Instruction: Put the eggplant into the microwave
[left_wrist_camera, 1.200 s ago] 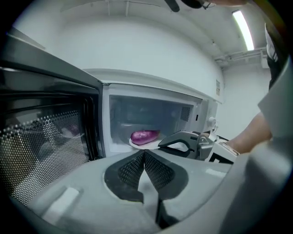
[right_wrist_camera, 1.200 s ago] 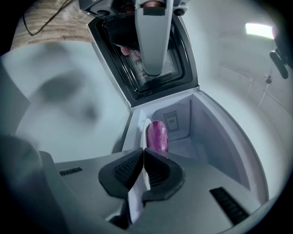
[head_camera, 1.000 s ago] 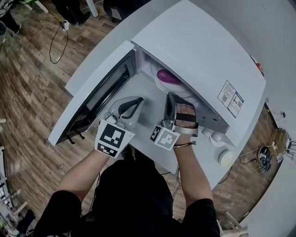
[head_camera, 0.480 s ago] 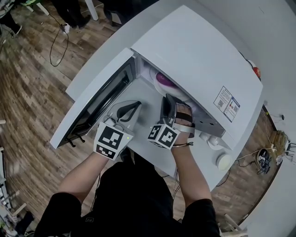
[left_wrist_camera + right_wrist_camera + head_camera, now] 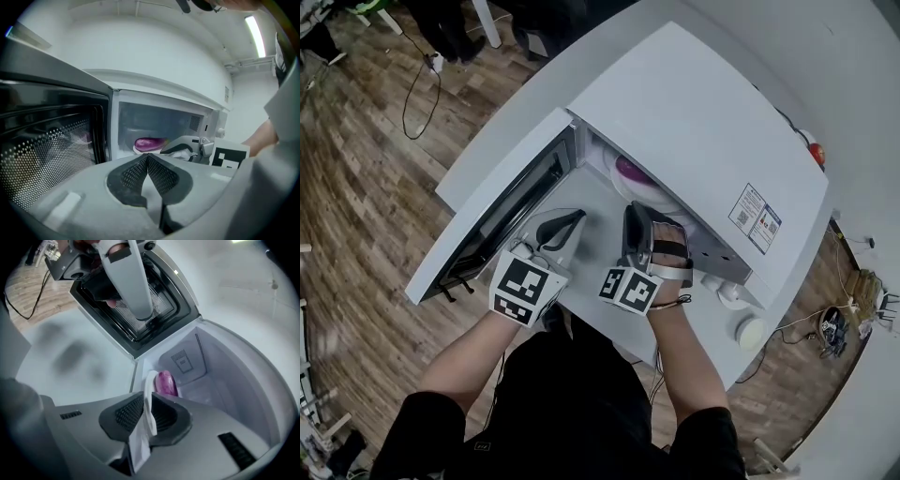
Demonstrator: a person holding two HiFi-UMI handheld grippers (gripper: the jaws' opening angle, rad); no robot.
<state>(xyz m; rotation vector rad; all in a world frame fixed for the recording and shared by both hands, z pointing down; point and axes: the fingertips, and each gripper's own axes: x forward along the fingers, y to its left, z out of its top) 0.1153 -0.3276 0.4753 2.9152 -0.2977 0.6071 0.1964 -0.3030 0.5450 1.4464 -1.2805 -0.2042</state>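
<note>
Head view first: the white microwave (image 5: 703, 122) sits on a white table (image 5: 525, 103) in the middle of the frame, with its door (image 5: 502, 206) swung open to the lower left. The eggplant (image 5: 630, 171) is already in the cavity, lying on a white plate (image 5: 649, 194). The left gripper (image 5: 579, 214) points at the opening from below, and the right gripper (image 5: 635, 208) is just to the right of it with its tips at the plate's near edge. In the left gripper view, the left gripper's (image 5: 146, 157) jaws are pressed together with nothing between them. Past them, the purple eggplant (image 5: 150, 142) shows inside the microwave, mid frame. The mesh door (image 5: 47, 140) fills the left side, and the right gripper (image 5: 168, 148) comes in from the right, reaching the plate. In the right gripper view, the right gripper's (image 5: 146, 411) jaws are clamped on the plate's (image 5: 150, 399) rim, which runs edge-on between them. The eggplant (image 5: 165, 382) is just beyond, on the plate, inside the cavity. The left gripper (image 5: 139, 310) hangs in at the top in front of the open door (image 5: 168, 291).
</note>
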